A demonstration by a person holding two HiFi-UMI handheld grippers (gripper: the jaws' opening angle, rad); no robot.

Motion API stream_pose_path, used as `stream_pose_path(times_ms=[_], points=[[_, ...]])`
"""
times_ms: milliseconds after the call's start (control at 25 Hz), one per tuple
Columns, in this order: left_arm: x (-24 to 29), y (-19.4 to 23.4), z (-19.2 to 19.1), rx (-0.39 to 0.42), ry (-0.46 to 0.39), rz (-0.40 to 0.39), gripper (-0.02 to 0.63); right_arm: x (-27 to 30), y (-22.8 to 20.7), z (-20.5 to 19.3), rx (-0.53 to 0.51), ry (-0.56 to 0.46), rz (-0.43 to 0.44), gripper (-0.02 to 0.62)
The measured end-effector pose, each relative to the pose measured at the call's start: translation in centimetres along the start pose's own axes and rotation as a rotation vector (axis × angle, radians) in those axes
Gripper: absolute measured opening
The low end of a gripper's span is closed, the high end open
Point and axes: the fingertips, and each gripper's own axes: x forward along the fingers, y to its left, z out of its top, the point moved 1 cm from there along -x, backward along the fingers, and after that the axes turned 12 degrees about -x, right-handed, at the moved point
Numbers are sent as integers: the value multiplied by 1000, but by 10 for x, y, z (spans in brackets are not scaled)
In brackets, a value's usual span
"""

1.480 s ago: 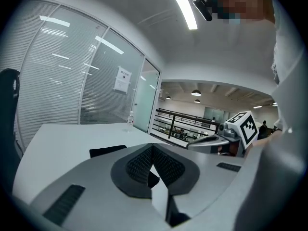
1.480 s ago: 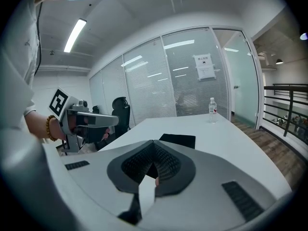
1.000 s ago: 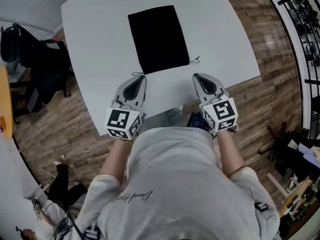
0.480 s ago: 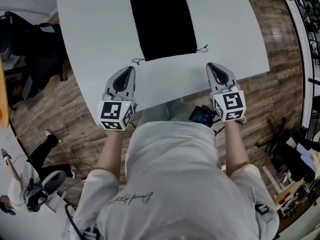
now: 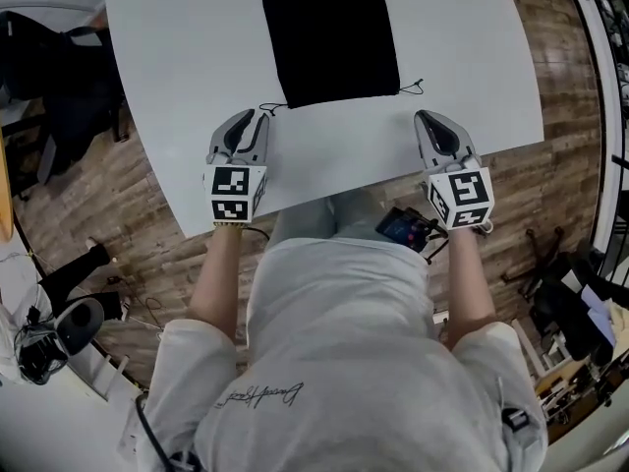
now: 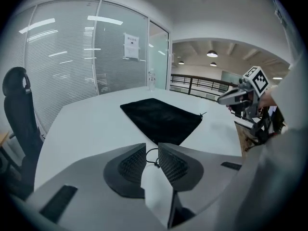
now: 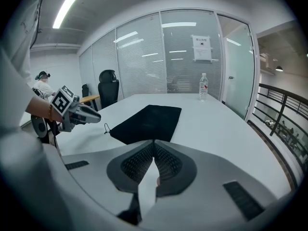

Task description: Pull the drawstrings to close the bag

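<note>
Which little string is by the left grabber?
On the big white table lies a flat black bag. At its near left corner, a thin black cord loop lies right in front of the left gripper; the bag's other cord sticks out at the right corner.

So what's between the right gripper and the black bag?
Only bare white table and the loose right drawstring end; the head view shows it.

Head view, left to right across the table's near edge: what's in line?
left gripper → black bag → right gripper
</note>
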Motion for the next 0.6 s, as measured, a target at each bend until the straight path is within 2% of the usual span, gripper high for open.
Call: stream_pose_path(times_ms=[200,400,600], points=[[22,8,-15,26,72,32,92,4,2,-10,13,15,8,26],[36,11,-19,33,102,31,91,10,1,-15,22,22,10,26],[42,11,-17,12,90,29,81,14,1,-19,-60,49,-3,26]])
